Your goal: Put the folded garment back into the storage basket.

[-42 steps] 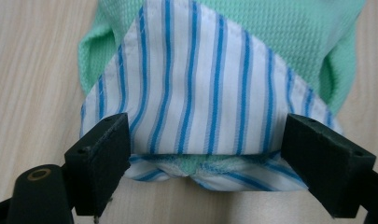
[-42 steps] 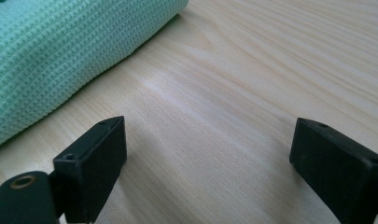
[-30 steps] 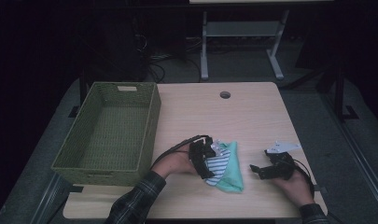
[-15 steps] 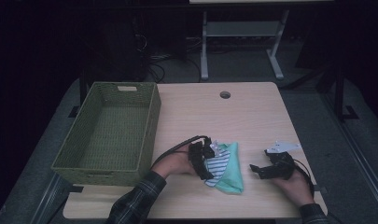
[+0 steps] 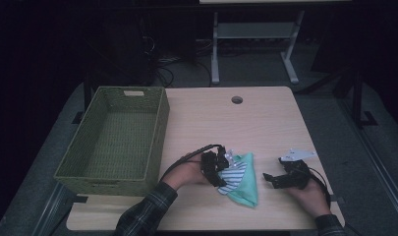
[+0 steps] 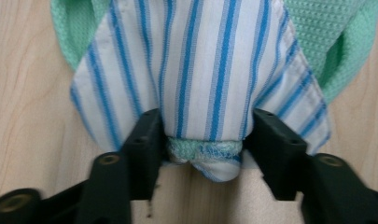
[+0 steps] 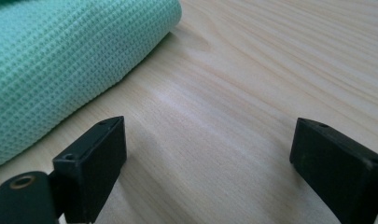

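Observation:
A blue-and-white striped cloth (image 5: pixel 233 176) lies bunched on a mint-green waffle cloth (image 5: pixel 246 191) near the table's front edge. My left gripper (image 5: pixel 220 169) comes at it from the left. In the left gripper view its jaws have just been closing, and the pads now pinch a fold of the striped cloth (image 6: pixel 200 60), with green cloth (image 6: pixel 326 32) behind; the left gripper (image 6: pixel 207 125) is shut on that fold. My right gripper (image 5: pixel 269 178) rests to the right of the pile, open and empty (image 7: pixel 210 135), the green cloth (image 7: pixel 60 56) just off its left jaw.
A green woven basket (image 5: pixel 157 132) stands empty along the table's left side. The wooden table (image 5: pixel 226 123) has a cable hole (image 5: pixel 237 100) near its far edge. A metal stand and cables sit on the floor beyond.
The left gripper's jaws have drawn in on the striped cloth. Both hands keep their places.

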Demonstrator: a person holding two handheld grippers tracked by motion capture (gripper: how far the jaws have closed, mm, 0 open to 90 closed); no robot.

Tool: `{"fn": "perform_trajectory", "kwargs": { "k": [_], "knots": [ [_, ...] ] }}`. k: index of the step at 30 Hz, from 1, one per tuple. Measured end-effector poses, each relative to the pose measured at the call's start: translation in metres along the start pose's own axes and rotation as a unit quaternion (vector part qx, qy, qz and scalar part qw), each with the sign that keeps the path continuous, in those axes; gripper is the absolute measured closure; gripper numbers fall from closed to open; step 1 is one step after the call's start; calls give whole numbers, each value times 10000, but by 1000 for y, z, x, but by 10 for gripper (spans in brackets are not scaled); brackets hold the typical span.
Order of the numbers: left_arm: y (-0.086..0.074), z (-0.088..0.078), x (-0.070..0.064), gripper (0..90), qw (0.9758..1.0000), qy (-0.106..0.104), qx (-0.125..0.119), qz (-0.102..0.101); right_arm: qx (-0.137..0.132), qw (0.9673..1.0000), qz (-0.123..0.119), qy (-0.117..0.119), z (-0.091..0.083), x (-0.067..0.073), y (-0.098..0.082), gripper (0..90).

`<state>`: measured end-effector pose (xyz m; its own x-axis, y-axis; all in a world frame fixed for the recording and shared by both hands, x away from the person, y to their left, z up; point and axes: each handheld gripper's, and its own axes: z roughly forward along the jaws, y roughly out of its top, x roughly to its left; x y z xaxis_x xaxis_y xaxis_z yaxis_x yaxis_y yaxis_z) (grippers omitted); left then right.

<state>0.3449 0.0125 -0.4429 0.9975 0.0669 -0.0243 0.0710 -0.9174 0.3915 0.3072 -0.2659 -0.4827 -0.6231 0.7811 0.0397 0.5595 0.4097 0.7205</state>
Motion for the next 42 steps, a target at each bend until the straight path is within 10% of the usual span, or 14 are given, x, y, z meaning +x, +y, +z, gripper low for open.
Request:
{"fn": "perform_trajectory", "kwargs": {
  "k": [10, 20, 42],
  "knots": [
    [1, 0, -1, 712, 9998, 64, -85, -150, 0, 10000, 1, -1, 0, 0, 0, 102],
    [-5, -8, 4, 726, 9983, -55, -384, -429, 1, 10000, -8, 2, 0, 0, 0, 102],
    [-11, -79, 14, 724, 9921, 164, -909, -852, 18, 10000, 18, 9, 0, 0, 0, 101]
  ]
}}
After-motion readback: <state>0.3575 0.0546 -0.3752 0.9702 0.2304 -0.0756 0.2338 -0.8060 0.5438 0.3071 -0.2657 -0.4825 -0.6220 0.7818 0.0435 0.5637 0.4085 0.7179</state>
